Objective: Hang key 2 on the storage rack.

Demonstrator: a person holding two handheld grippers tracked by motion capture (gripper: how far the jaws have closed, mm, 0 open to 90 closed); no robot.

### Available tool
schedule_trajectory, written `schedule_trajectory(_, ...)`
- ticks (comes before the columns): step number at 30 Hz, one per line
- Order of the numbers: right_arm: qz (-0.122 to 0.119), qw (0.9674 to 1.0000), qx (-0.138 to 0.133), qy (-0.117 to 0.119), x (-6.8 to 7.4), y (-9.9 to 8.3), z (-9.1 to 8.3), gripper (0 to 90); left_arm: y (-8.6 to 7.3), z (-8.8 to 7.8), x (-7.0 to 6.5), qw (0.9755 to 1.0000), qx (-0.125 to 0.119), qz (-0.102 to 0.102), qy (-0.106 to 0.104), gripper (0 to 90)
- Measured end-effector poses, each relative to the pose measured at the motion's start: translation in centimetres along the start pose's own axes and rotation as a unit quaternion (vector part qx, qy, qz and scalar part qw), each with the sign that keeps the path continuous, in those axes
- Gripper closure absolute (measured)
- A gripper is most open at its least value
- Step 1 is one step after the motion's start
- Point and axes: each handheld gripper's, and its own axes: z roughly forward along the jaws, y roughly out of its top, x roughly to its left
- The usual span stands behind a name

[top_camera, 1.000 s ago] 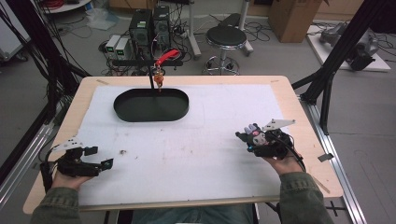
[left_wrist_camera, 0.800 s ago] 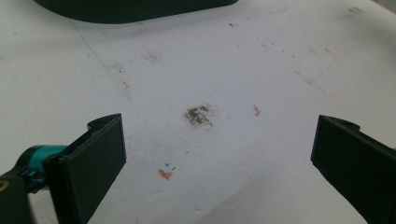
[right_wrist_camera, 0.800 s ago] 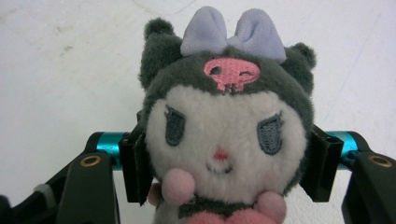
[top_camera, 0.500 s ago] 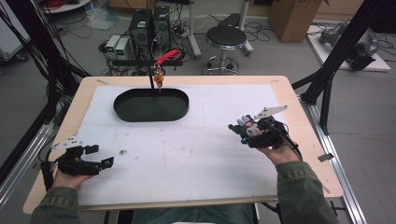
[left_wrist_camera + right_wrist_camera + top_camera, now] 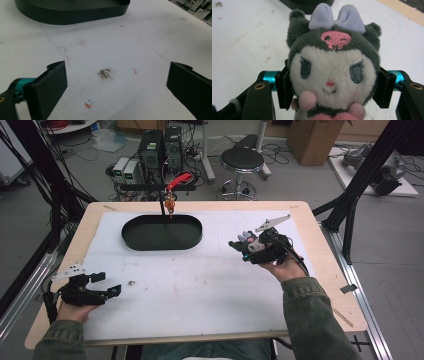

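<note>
One plush doll (image 5: 332, 67) clamped in my right gripper's (image 5: 248, 245) fingers above the bench (image 5: 210, 290), left gripper (image 5: 107, 287) spread empty, so next I carry toward the black tray (image 5: 162, 232).

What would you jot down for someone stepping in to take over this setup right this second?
Right tool: shut on the plush toy, jaws squeezing its head from both sides, held above the white mat.
Left tool: open, nothing between its jaws, low over the mat near the table's left edge.
Black oval tray: at the far side of the mat, nothing visible in it.
Done: toy picked up.
Left: probably carry it to the tray and release; the left tool has no job yet.
</note>
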Motion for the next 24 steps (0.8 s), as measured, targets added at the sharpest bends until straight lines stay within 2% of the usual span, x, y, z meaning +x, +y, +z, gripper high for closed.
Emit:
schedule_trajectory(2, -0.002, 1.0000, 0.000, 0.001, 0.0, 0.8, 0.1, 32.6, 0.0, 0.0, 0.0, 1.0000, 0.001, 0.001, 0.000, 3.7)
schedule_trajectory(8, 0.020, 0.9996, -0.018, 0.011, -0.4, 3.2, 0.5, 32.6, 0.0, 0.0, -0.1, 1.0000, 0.000, 0.002, -0.003, 3.7)
schedule_trajectory(13, 0.018, 0.9997, -0.014, 0.008, -0.7, 5.2, 1.3, 32.6, 0.0, 0.2, -0.1, 1.0000, 0.001, 0.000, -0.004, 3.7)
schedule_trajectory(20, 0.034, 0.9992, -0.002, 0.023, -1.2, 8.0, 3.2, 32.6, 0.3, 0.2, -0.4, 0.9997, -0.016, -0.003, -0.018, 3.7)
schedule_trajectory(24, 0.036, 0.9991, 0.007, 0.020, -1.3, 9.2, 4.2, 32.6, 0.2, 0.3, -0.2, 0.9999, -0.005, 0.005, -0.012, 3.7)
